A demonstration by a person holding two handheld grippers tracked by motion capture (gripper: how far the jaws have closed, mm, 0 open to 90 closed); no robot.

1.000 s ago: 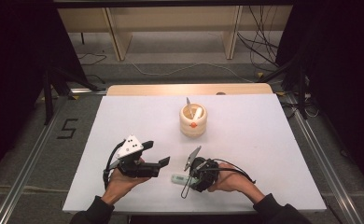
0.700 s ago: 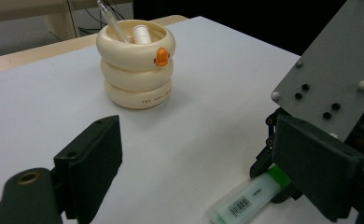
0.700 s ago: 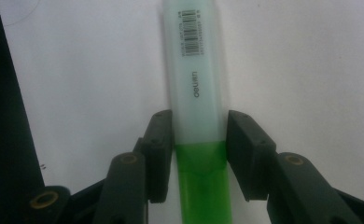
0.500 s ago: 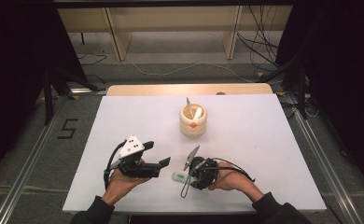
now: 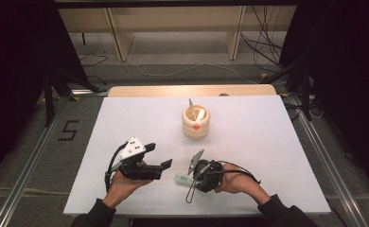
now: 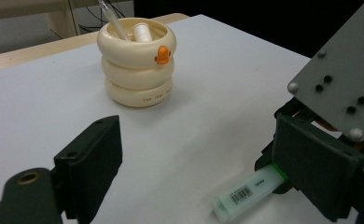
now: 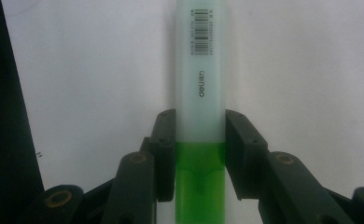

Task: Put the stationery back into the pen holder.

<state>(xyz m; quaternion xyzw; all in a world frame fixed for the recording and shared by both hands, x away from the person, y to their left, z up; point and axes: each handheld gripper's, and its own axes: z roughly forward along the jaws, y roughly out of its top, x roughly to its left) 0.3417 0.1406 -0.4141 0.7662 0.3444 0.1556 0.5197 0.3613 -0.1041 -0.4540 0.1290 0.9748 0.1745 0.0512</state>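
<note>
The right gripper's (image 7: 200, 156) two fingers (image 7: 164, 154) clamp a green highlighter (image 7: 200, 93) lying flat on the table (image 5: 267, 142), well nearer the person than the cup (image 5: 195, 122), probably to lift it. The left gripper (image 5: 161, 164) hovers beside the highlighter, wide open and empty.

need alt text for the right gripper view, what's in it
A green highlighter is clamped between the right gripper's two black jaws, its frosted cap with a barcode pointing up the frame. It lies over a white table.
</note>
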